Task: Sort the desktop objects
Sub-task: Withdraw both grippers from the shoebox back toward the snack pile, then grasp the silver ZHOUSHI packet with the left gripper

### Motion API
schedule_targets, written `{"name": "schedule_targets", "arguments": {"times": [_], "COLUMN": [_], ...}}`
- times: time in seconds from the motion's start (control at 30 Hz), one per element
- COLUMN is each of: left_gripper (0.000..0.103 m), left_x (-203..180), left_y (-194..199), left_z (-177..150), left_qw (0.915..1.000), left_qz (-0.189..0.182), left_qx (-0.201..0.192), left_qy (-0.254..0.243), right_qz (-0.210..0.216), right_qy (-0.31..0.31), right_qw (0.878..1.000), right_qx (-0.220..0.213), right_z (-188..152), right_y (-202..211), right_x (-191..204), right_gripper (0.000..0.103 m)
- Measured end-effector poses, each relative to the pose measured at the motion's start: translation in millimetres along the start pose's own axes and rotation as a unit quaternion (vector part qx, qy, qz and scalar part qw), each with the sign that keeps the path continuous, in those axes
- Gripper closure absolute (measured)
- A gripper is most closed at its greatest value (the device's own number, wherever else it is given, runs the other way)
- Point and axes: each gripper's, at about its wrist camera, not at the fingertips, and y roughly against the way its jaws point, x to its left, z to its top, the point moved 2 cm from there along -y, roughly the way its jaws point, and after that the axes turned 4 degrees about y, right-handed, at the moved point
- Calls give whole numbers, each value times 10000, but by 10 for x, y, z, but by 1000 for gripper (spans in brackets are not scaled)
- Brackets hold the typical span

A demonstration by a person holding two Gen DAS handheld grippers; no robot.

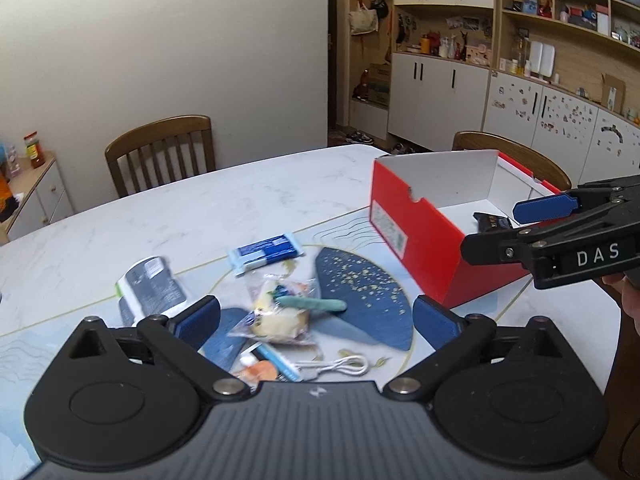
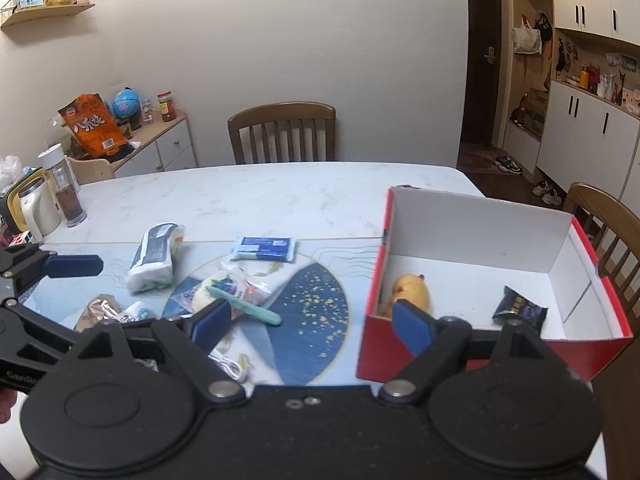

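My left gripper (image 1: 316, 320) is open and empty, hovering over a clear snack bag (image 1: 276, 312) with a teal pen (image 1: 312, 303) lying across it. My right gripper (image 2: 310, 322) is open and empty, above the mat between the pile and the red box (image 2: 472, 276). In the box lie a yellow toy (image 2: 412, 290) and a dark packet (image 2: 520, 308). On the mat lie a blue-and-white pack (image 2: 264, 249), a grey-white pouch (image 2: 156, 256), a white cable (image 1: 340, 366) and a brown packet (image 2: 98, 312).
The white marble table (image 2: 260, 196) carries a blue patterned mat (image 2: 316, 312). A kettle (image 2: 34, 208) and a glass bottle (image 2: 66, 188) stand at its far left edge. Wooden chairs (image 2: 282, 132) stand behind and to the right. Cabinets line the right wall.
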Motion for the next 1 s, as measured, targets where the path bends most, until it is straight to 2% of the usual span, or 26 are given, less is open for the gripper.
{"name": "schedule_targets", "arguments": {"times": [0.53,0.77,1.0], "left_gripper": [0,0,0], "left_x": [667,877,1048], "left_y": [137,158,104], "left_z": [-401,-542,-674], "left_qw": [9981,9970,9964], "left_qz": [491,690,708], "left_qx": [41,-45,28], "left_qy": [370,361,473], "right_qz": [145,189,345], "right_qy": [137,241,288], "right_qw": [9998,9995,9988], "right_qx": [30,112,192], "right_z": [-68,-224,-403], "right_y": [-292,-352,-400], "right_x": [613,809,1045], "right_gripper": [15,15,15]}}
